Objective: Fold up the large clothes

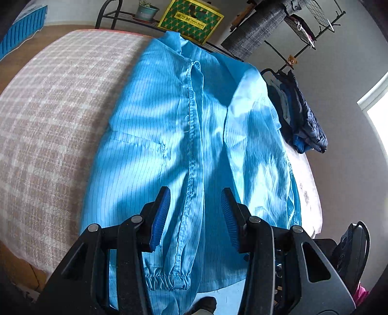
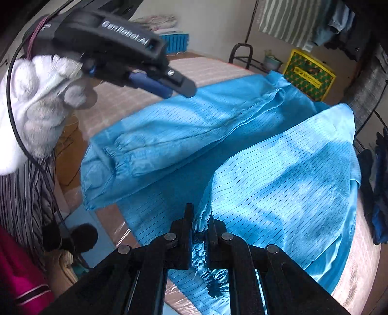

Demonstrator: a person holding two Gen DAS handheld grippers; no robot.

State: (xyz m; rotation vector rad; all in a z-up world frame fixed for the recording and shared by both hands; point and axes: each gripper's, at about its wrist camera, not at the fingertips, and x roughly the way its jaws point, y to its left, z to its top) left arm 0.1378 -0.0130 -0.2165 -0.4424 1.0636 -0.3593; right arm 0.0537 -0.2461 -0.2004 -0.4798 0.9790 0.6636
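Observation:
A large blue pinstriped coat (image 1: 169,126) lies spread on the checked tablecloth (image 1: 53,116). One sleeve is folded along its middle, with the elastic cuff (image 1: 167,281) at the near edge. My left gripper (image 1: 195,193) hovers over that sleeve, blue pads apart and nothing between them. In the right wrist view a white-gloved hand (image 2: 36,106) holds the left gripper (image 2: 179,88) above the coat (image 2: 291,169). My right gripper (image 2: 201,215) is shut on the other sleeve's gathered cuff (image 2: 200,224), and that sleeve is drawn across the coat's body.
A pile of dark blue clothes (image 1: 303,121) sits at the table's right edge. Behind the table stand a metal rack (image 1: 114,14), a potted plant (image 1: 145,11) and a green-and-yellow box (image 1: 191,20). Clothes hang on a wire stand (image 1: 303,21).

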